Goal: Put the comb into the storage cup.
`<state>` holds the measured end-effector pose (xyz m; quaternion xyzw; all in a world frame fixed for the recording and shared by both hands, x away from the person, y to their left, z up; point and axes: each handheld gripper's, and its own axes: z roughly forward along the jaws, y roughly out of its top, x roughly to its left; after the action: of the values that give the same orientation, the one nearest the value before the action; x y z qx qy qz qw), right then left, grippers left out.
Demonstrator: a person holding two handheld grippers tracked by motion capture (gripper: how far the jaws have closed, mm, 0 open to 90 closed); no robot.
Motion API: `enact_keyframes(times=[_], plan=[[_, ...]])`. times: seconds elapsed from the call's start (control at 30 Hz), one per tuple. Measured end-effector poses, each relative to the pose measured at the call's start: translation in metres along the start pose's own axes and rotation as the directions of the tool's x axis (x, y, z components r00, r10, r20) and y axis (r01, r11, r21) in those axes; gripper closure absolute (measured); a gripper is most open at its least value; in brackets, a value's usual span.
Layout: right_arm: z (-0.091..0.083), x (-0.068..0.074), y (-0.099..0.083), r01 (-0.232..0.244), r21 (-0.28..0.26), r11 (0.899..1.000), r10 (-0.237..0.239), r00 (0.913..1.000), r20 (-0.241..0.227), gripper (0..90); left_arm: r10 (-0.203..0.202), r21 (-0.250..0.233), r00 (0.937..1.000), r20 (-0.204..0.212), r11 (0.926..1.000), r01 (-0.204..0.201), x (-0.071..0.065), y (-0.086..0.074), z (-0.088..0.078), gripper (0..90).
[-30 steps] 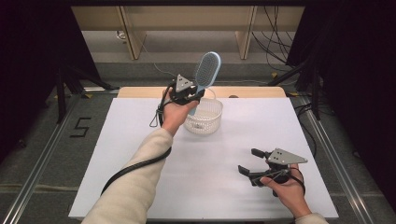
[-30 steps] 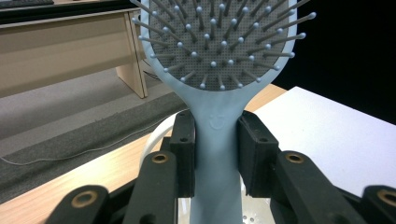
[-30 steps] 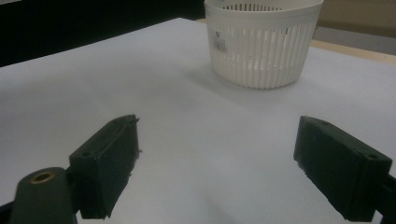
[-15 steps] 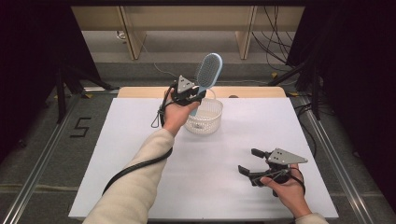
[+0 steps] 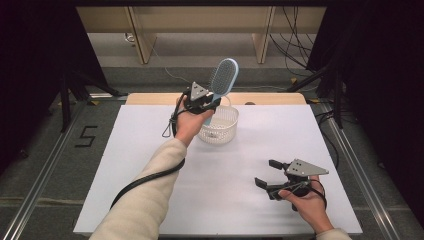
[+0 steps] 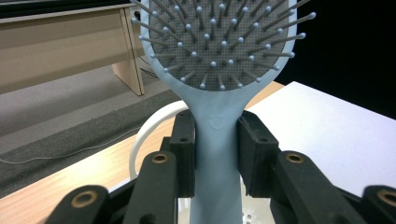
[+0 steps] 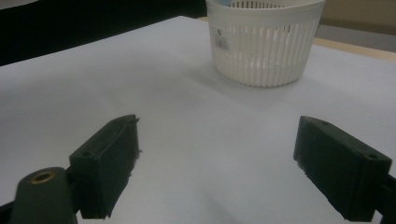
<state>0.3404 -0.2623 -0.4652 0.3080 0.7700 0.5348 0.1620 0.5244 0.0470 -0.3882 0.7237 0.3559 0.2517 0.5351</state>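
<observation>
A pale blue hairbrush (image 5: pixel 221 80) stands upright over the white slatted basket (image 5: pixel 220 131) at the back of the table. My left gripper (image 5: pixel 206 104) is shut on its handle (image 6: pixel 215 154); the pads press both sides of the neck just below the bristled head (image 6: pixel 219 42). The handle's lower end reaches down inside the basket rim (image 6: pixel 144 135). My right gripper (image 5: pixel 267 173) rests low near the table's front right, its jaws wide apart with nothing between them. From there the basket (image 7: pixel 264 39) stands ahead on the white surface.
The white table top (image 5: pixel 150 165) has a bare wooden strip (image 5: pixel 270 98) along its far edge. Wooden furniture legs (image 5: pixel 140 35) and loose cables (image 5: pixel 295 30) lie on the floor beyond. A floor mark shaped like a 5 (image 5: pixel 86 136) lies left of the table.
The brush head has shifted very slightly above the basket. Both hands have stayed where they were.
</observation>
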Motion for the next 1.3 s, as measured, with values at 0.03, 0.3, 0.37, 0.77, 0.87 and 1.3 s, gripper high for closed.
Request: enact_keyframes(times=[0.03,0.3,0.37,0.77,0.87,1.3], plan=[[0.0,-0.0001,0.0,-0.001,0.0,1.0,0.001,1.0,0.0,15.0,-0.001,0.0,1.0,0.001,1.0,0.001,-0.0002,-0.0001,0.0,69.5],[-0.0001,0.0,0.0,0.001,-0.001,1.0,-0.001,1.0,0.001,15.0,0.007,0.006,1.0,0.0,1.0,-0.007,-0.0016,-0.0016,0.0012,69.5],[-0.0002,0.0001,0.0001,-0.002,0.0,1.0,0.002,1.0,0.0,15.1,0.006,0.007,1.0,0.001,1.0,-0.006,-0.0015,-0.0021,0.0015,69.5],[-0.0001,0.0002,0.0,-0.001,0.001,1.0,0.001,1.0,-0.001,15.0,0.005,0.006,1.0,-0.001,1.0,-0.005,-0.0007,-0.004,0.0015,69.5],[-0.0001,0.0001,0.0,-0.002,0.0,1.0,0.002,1.0,0.0,15.1,0.002,0.005,1.0,-0.003,1.0,-0.002,-0.0003,-0.0057,0.0014,69.5],[0.0,0.0002,0.0,-0.001,0.001,1.0,0.001,1.0,-0.002,15.1,0.011,-0.003,0.9999,0.002,0.9999,-0.011,-0.0002,-0.007,0.0021,69.5]])
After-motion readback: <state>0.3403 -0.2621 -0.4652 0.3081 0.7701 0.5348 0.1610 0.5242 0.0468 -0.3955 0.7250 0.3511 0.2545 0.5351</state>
